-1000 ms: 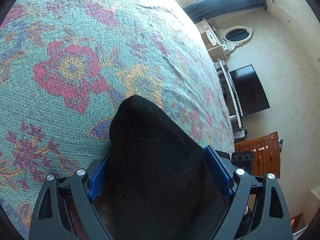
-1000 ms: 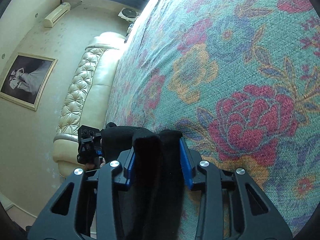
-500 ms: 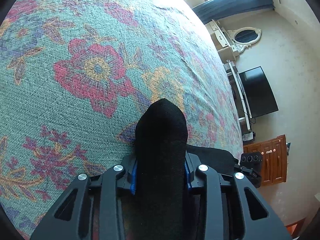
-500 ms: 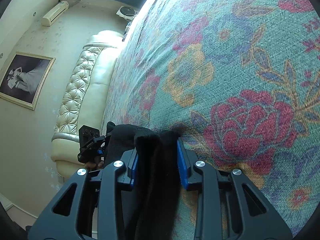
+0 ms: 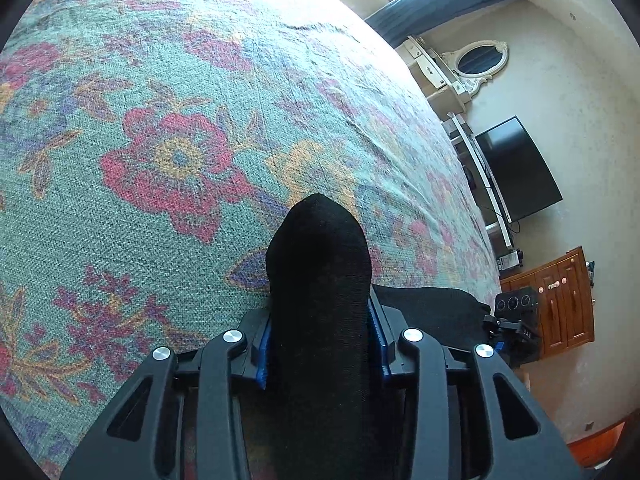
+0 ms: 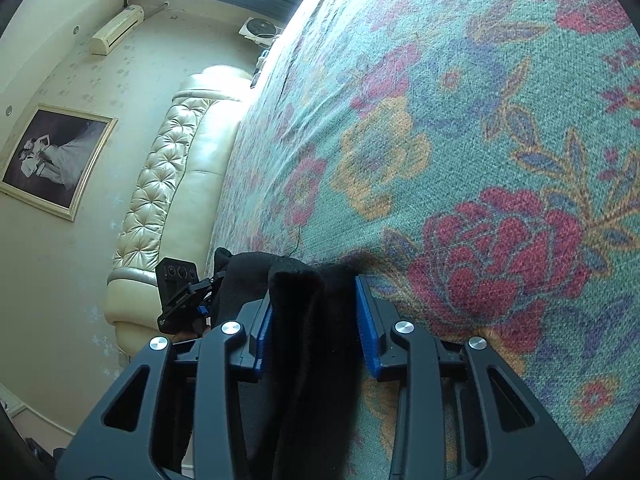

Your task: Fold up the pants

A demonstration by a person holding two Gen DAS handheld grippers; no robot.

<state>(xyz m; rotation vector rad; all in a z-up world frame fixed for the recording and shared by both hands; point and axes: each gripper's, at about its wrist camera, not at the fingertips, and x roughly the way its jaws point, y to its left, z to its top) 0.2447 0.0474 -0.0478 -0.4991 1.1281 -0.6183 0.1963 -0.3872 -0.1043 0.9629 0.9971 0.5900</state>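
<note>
The black pants (image 5: 320, 264) are pinched between both grippers over the flowered bedspread (image 5: 168, 152). My left gripper (image 5: 322, 344) is shut on a bunched fold of the pants that sticks out past its blue pads. My right gripper (image 6: 314, 324) is shut on another bunched part of the pants (image 6: 304, 304), low over the bedspread (image 6: 460, 160). Black cloth stretches between the two. The right gripper's body shows in the left wrist view (image 5: 516, 320), and the left gripper's body shows in the right wrist view (image 6: 178, 292). Most of the pants are hidden under the grippers.
A cream tufted headboard (image 6: 160, 184) and a framed picture (image 6: 52, 160) lie off the bed's one side. A black TV (image 5: 516, 172), a white dresser with mirror (image 5: 460, 64) and a wooden cabinet (image 5: 560, 304) stand off the other side.
My left gripper has closed from wide open onto the pants, squeezing them into a narrow fold. Both grippers have shifted slightly forward over the bedspread. The right gripper stays shut on the cloth.
</note>
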